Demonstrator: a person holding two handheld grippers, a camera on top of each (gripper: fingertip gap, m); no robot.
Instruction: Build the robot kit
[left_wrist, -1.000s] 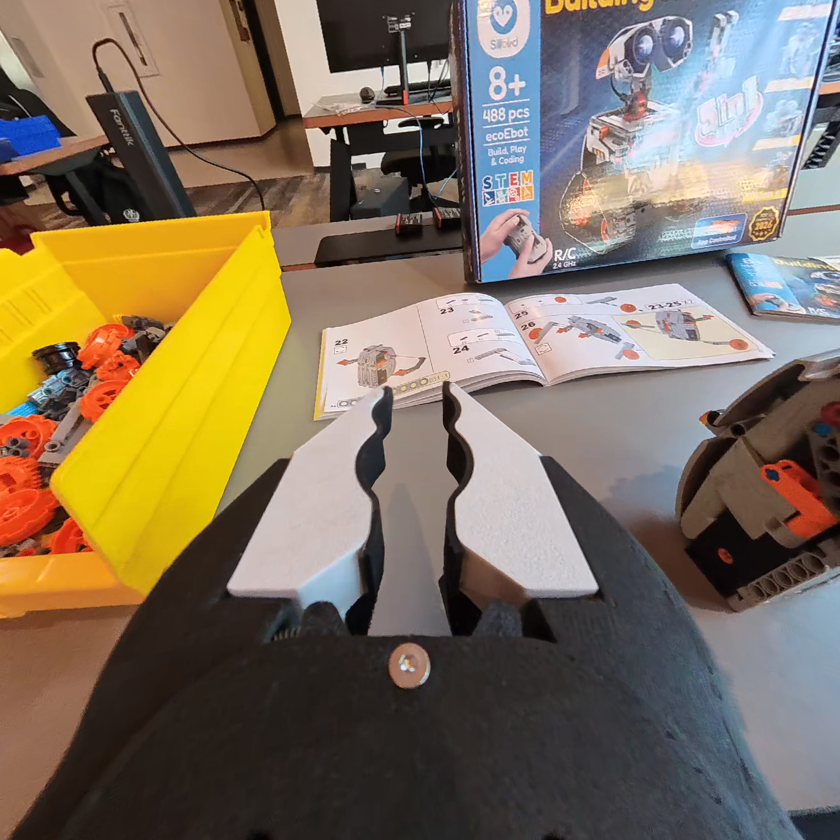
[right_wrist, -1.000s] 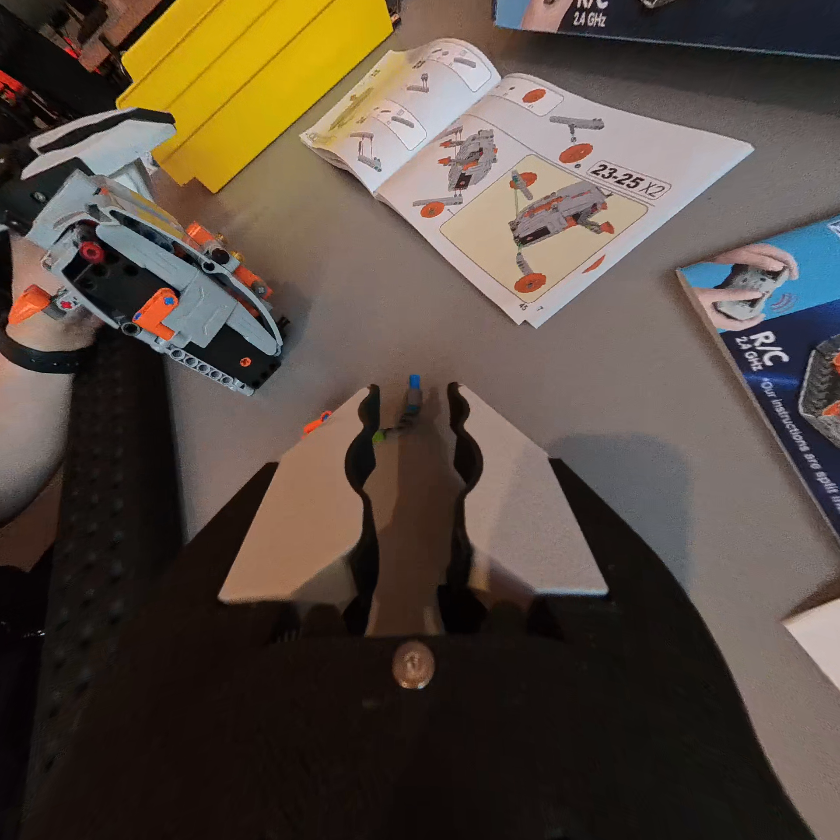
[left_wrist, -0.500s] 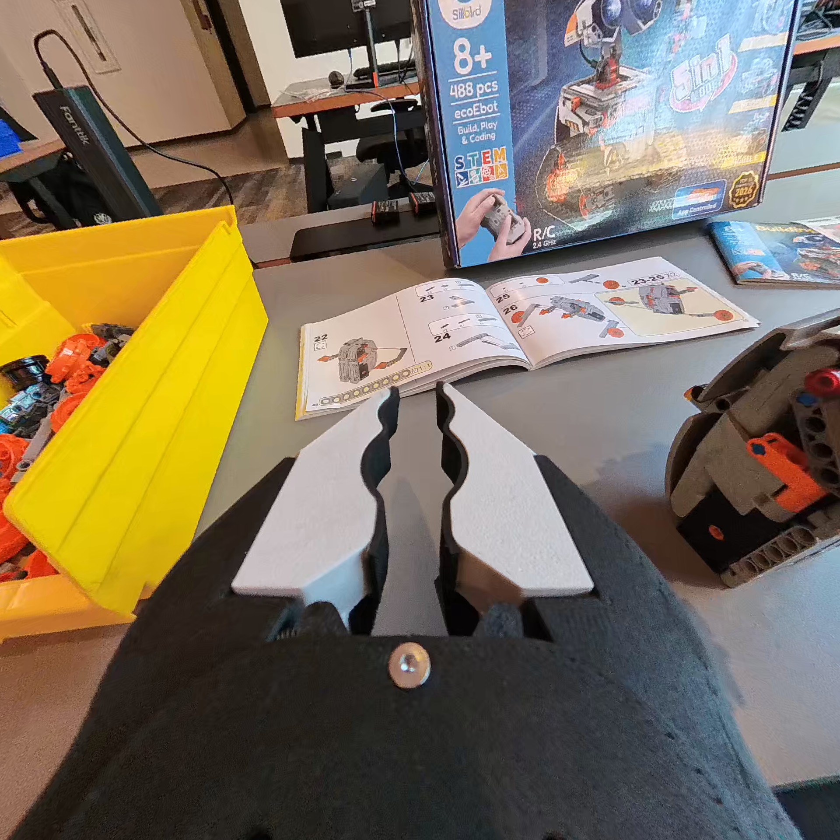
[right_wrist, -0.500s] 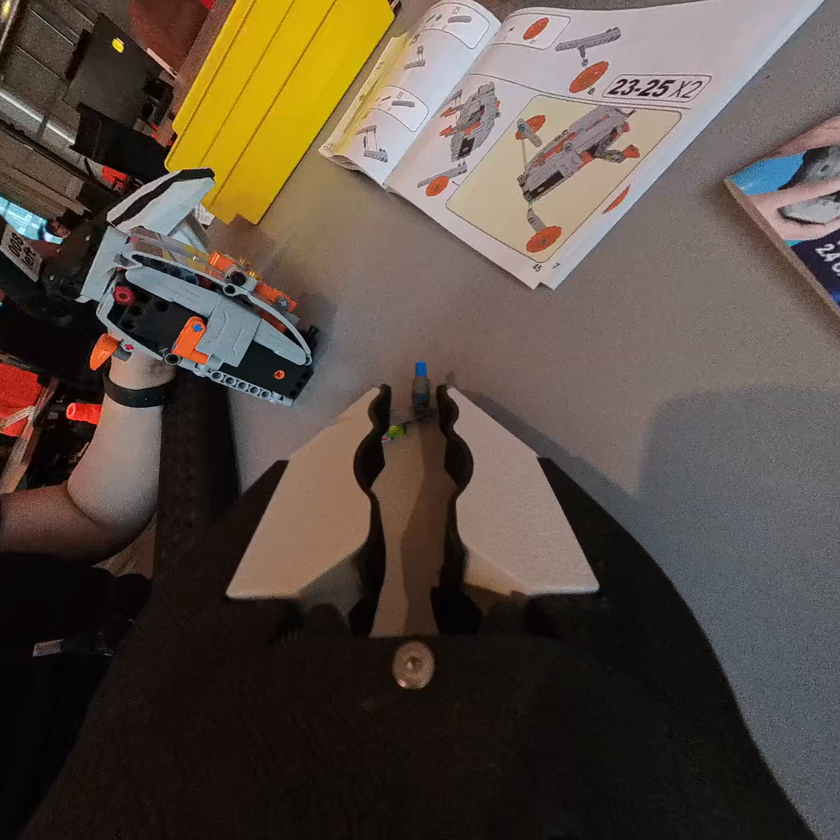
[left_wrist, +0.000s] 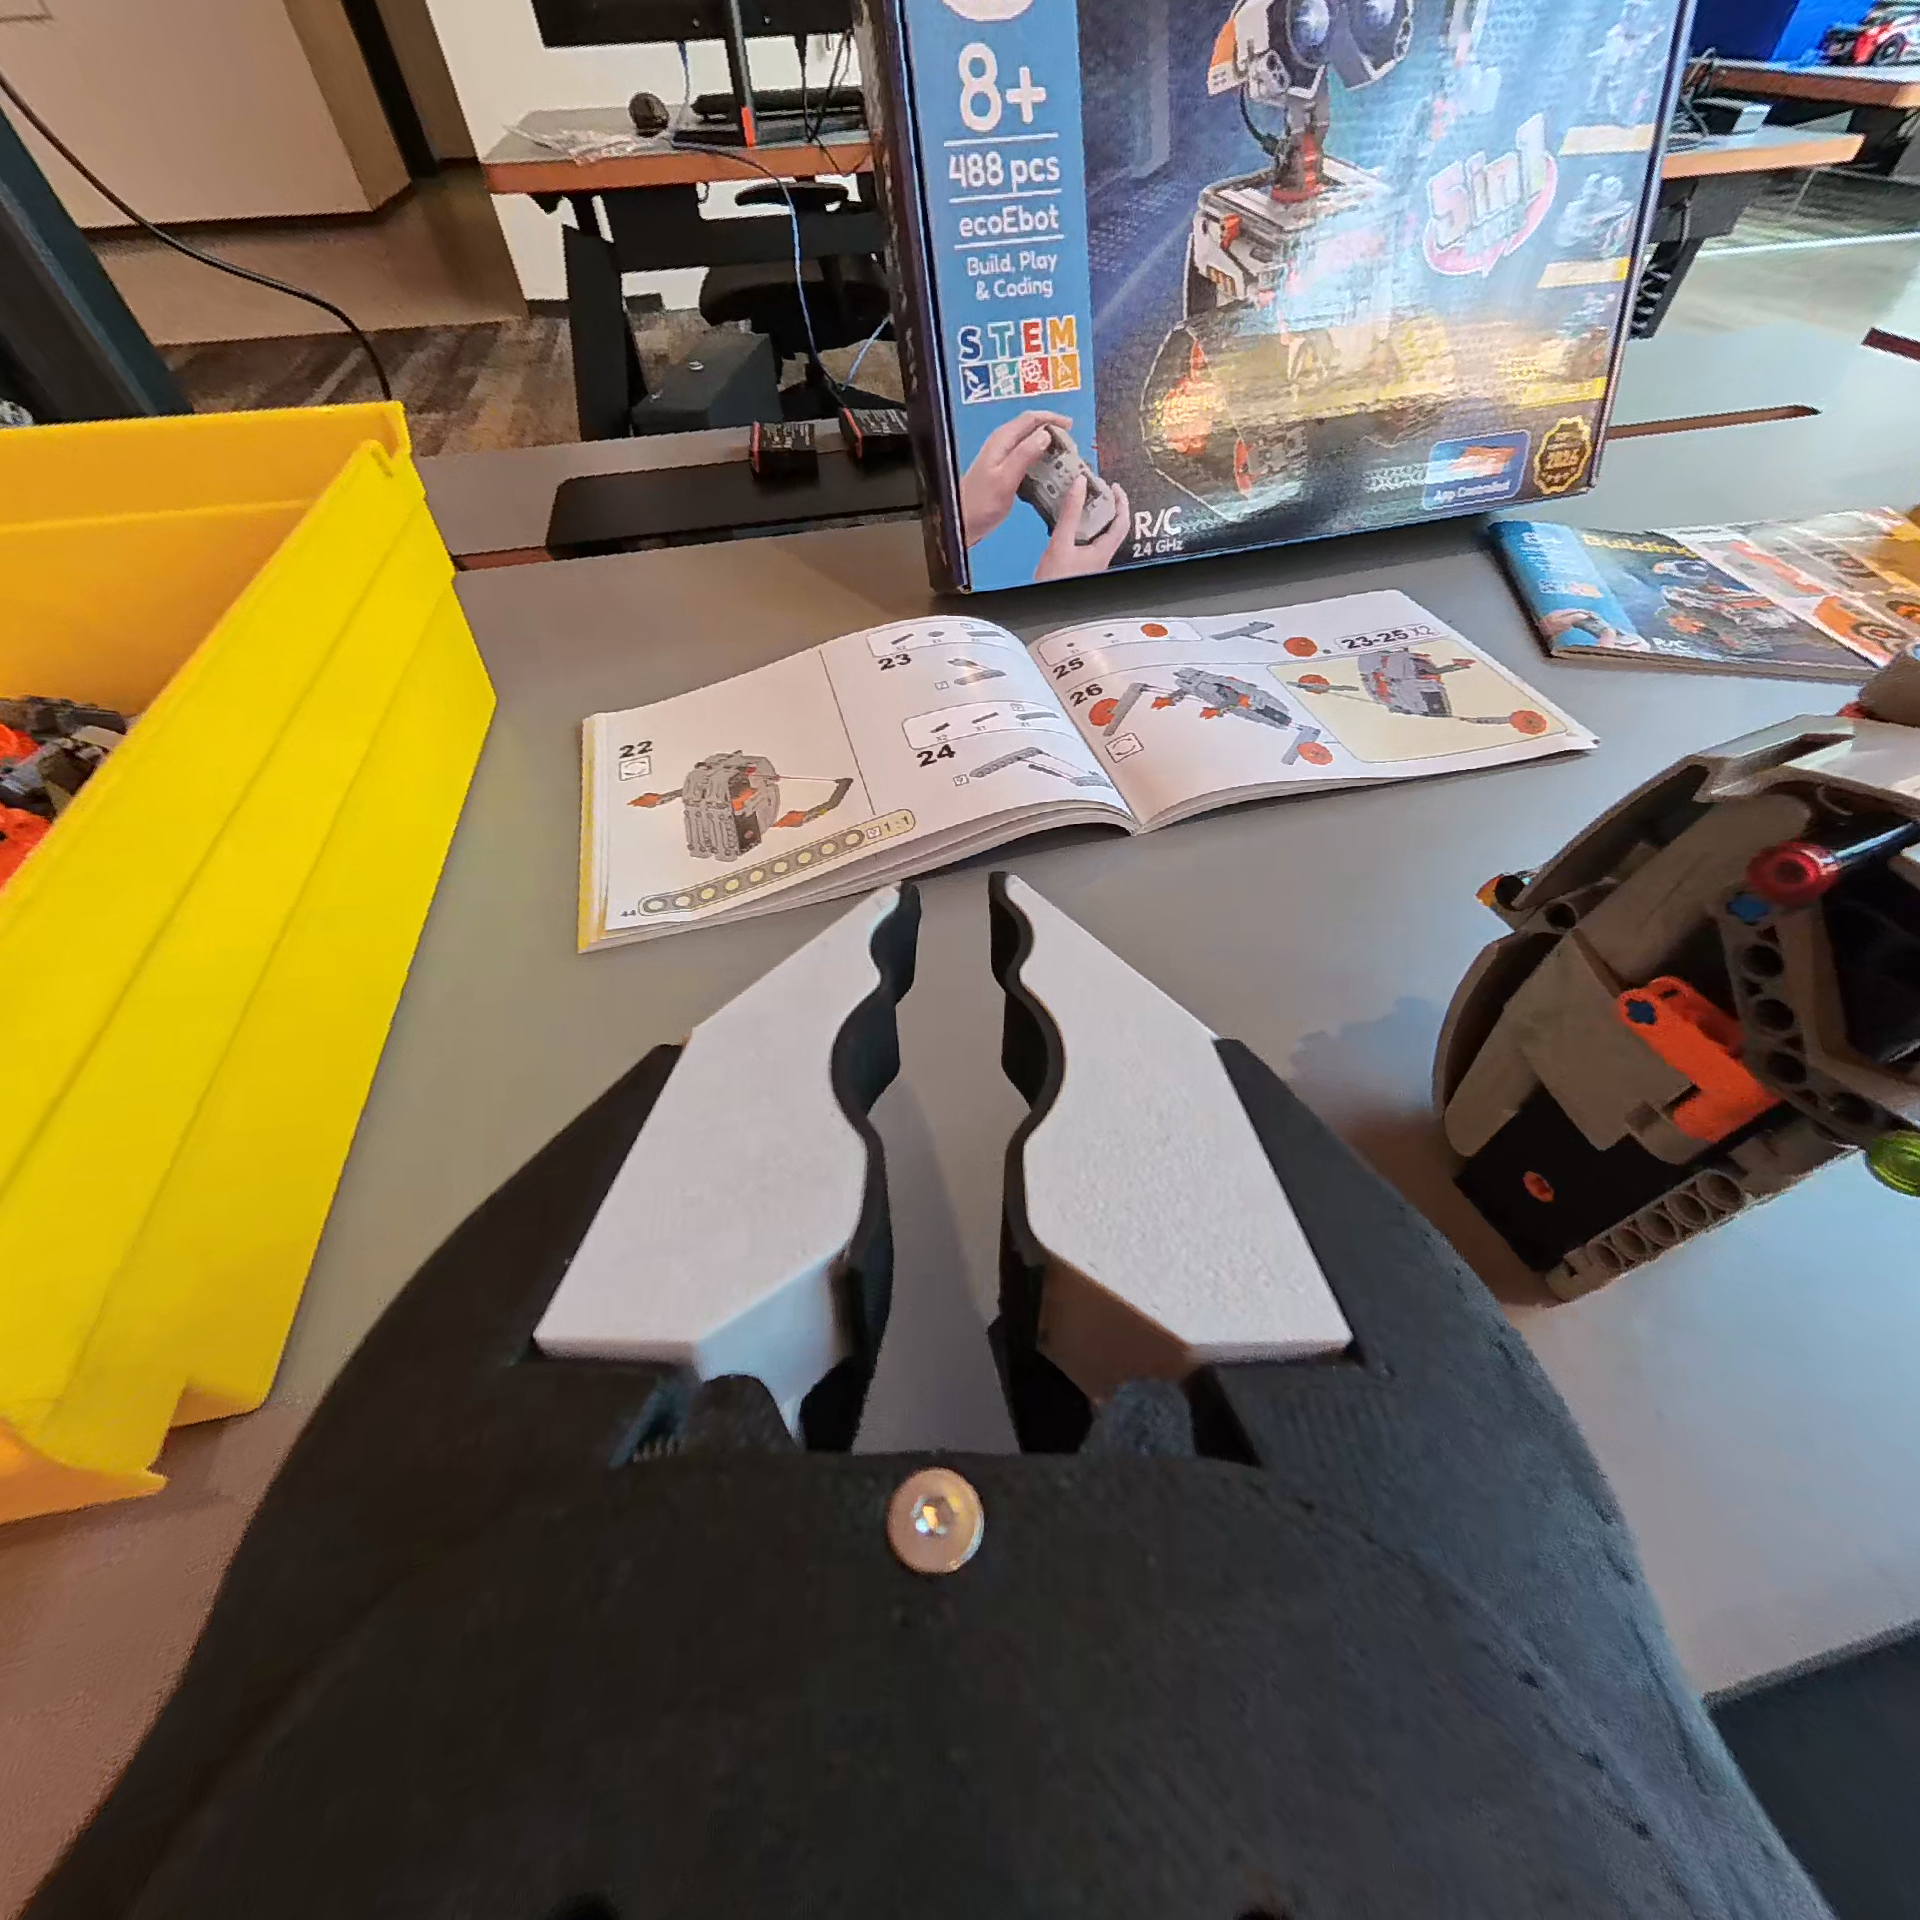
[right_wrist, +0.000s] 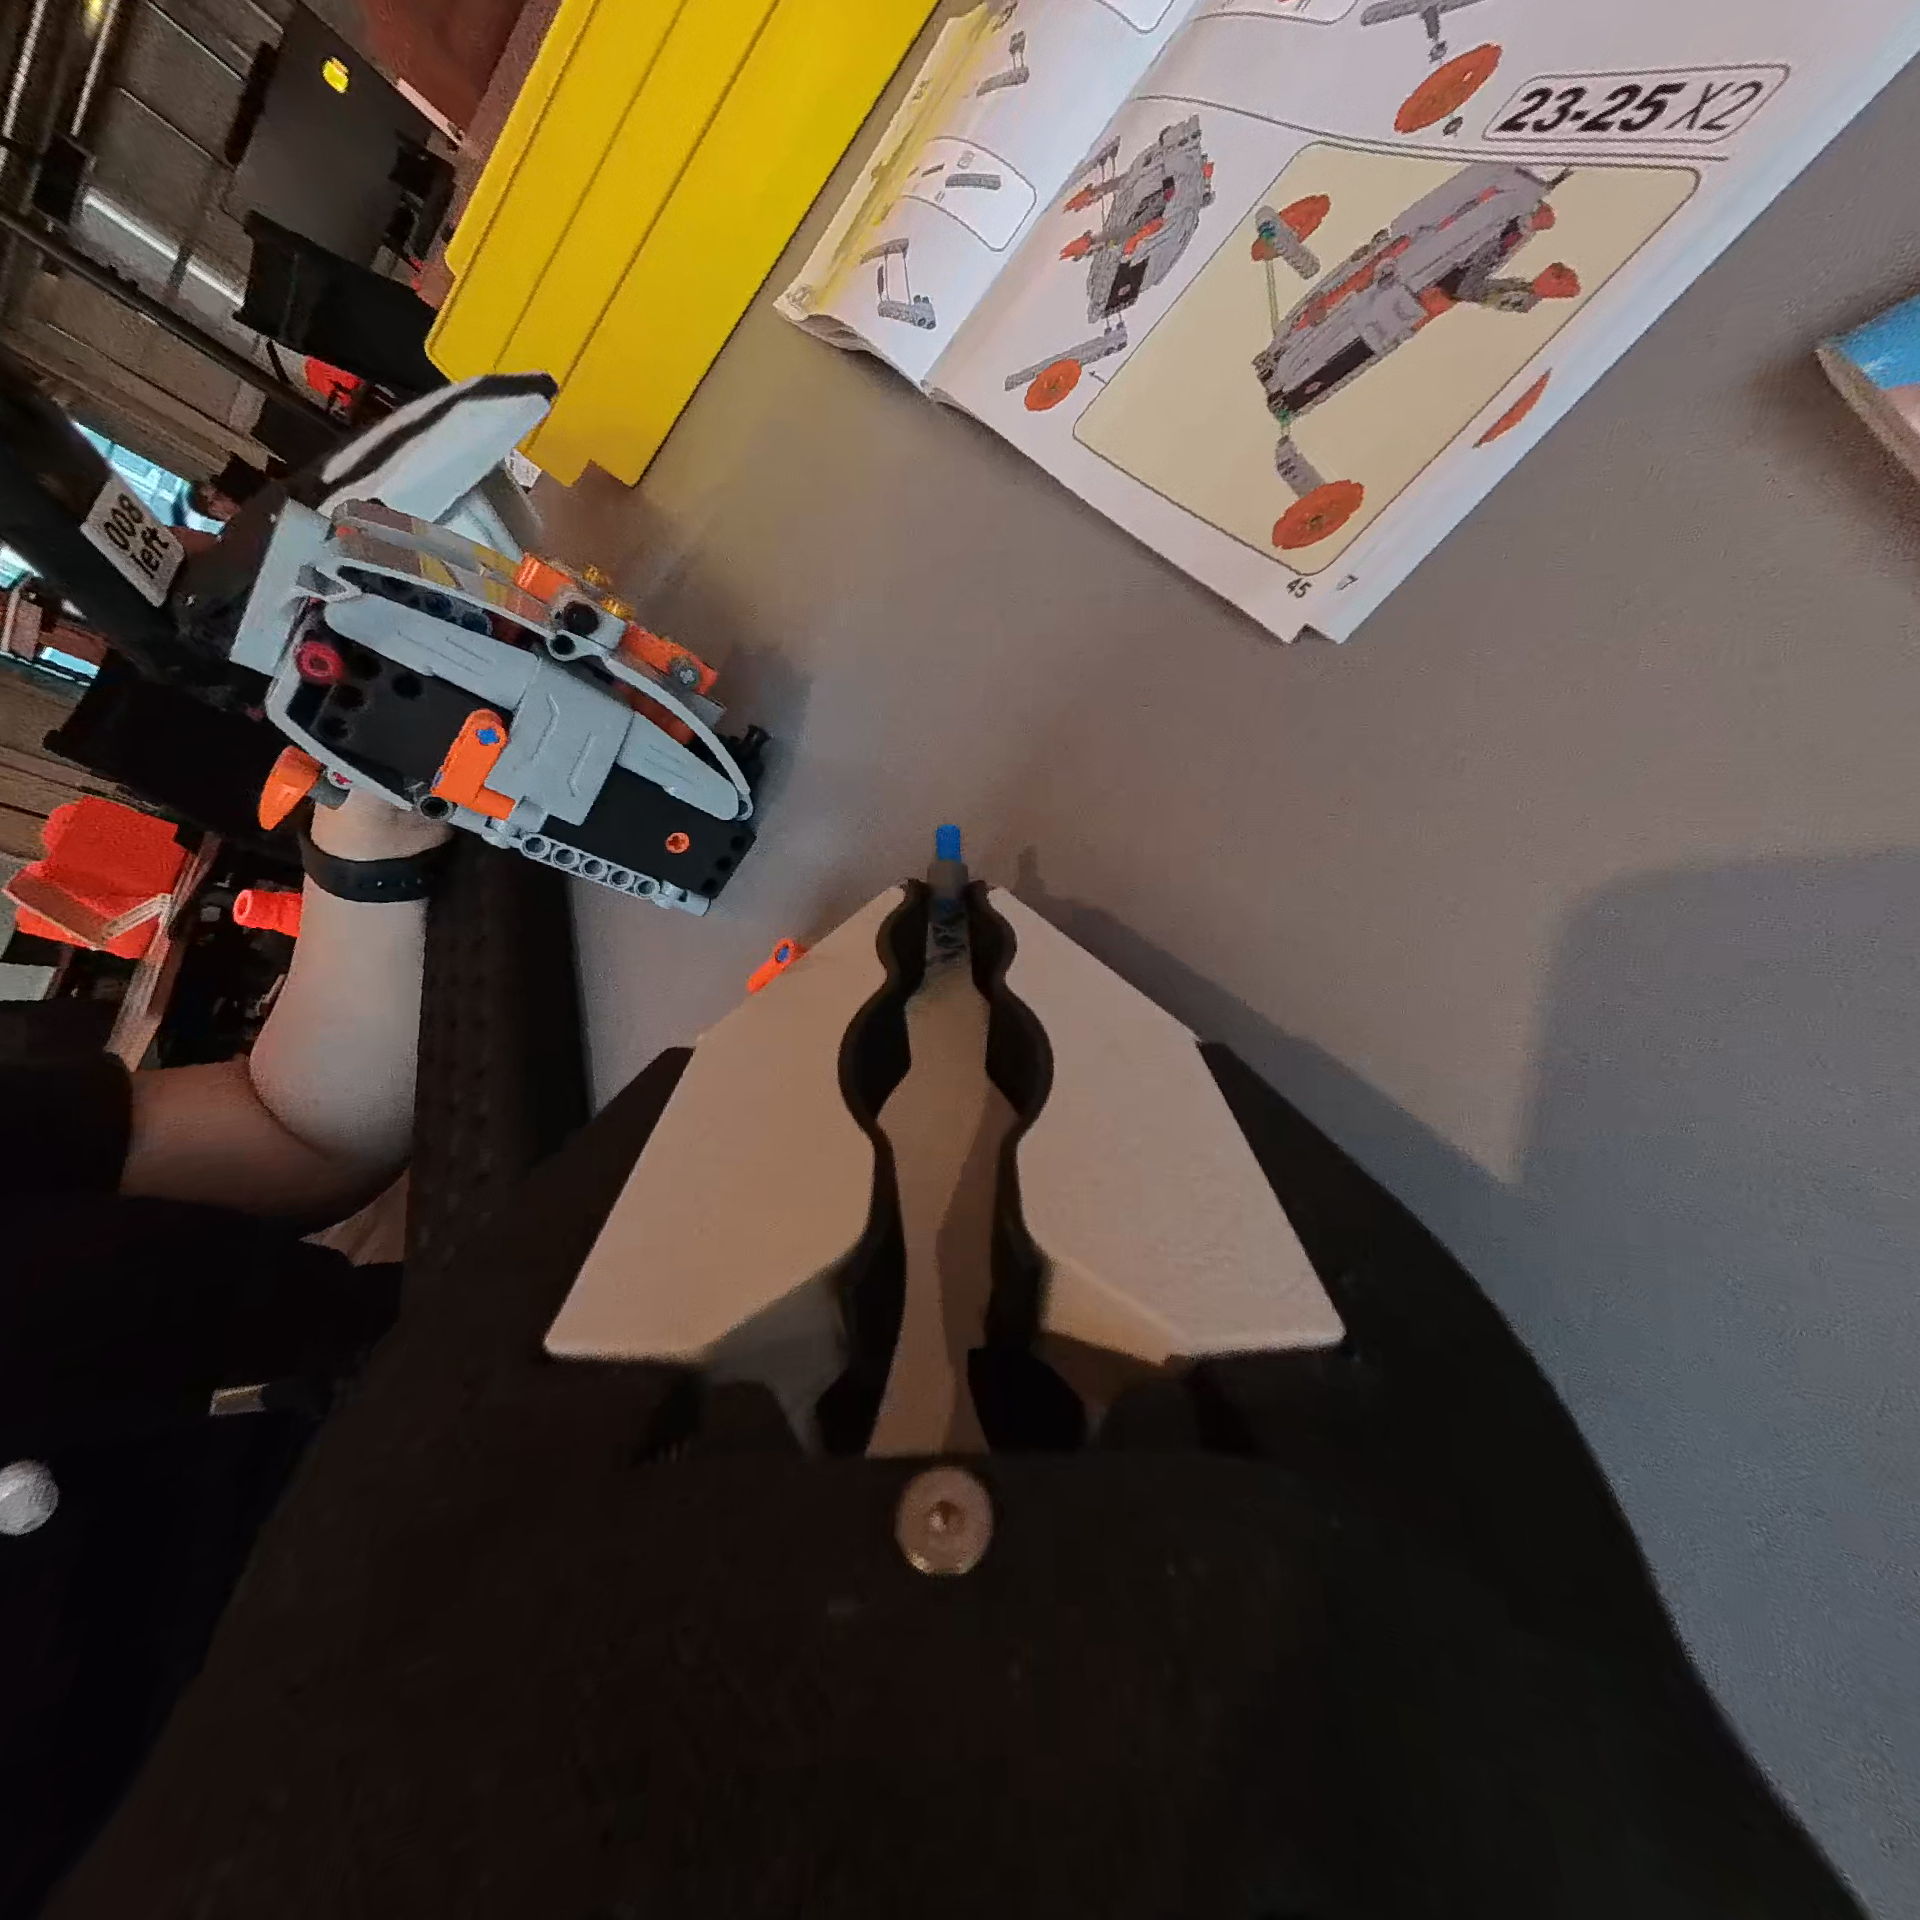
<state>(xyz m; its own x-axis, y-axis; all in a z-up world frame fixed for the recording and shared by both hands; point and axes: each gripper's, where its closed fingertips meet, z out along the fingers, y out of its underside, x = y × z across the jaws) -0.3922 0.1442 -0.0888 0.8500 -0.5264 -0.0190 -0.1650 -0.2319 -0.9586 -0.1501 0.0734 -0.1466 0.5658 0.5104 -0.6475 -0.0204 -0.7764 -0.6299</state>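
My right gripper (right_wrist: 945, 896) is shut at its tips on a small grey pin with a blue end (right_wrist: 948, 854), low over the grey table (right_wrist: 1351, 935). A tiny orange piece (right_wrist: 774, 961) lies just left of its fingers. A grey, black and orange brick model (right_wrist: 499, 717) stands to the left; in the left wrist view the model (left_wrist: 1662, 1039) is at the right. My left gripper (left_wrist: 954, 896) is empty, its jaws a narrow gap apart, above the table in front of an open instruction booklet (left_wrist: 1039, 748). The left gripper (right_wrist: 436, 447) shows behind the model in the right wrist view.
A yellow bin (left_wrist: 239, 831) with orange and grey parts stands at the left. A big printed toy box (left_wrist: 1299, 281) stands behind the booklet, and a second booklet (left_wrist: 1683, 603) lies at the right. A person's forearm with a black wristband (right_wrist: 343, 987) is below the model. The tips of one gripper are about 25 cm away from the tips of the other.
My right gripper has moved forward onto the pin and closed on it. My left gripper has narrowed its gap a little and shifted left and nearer the booklet.
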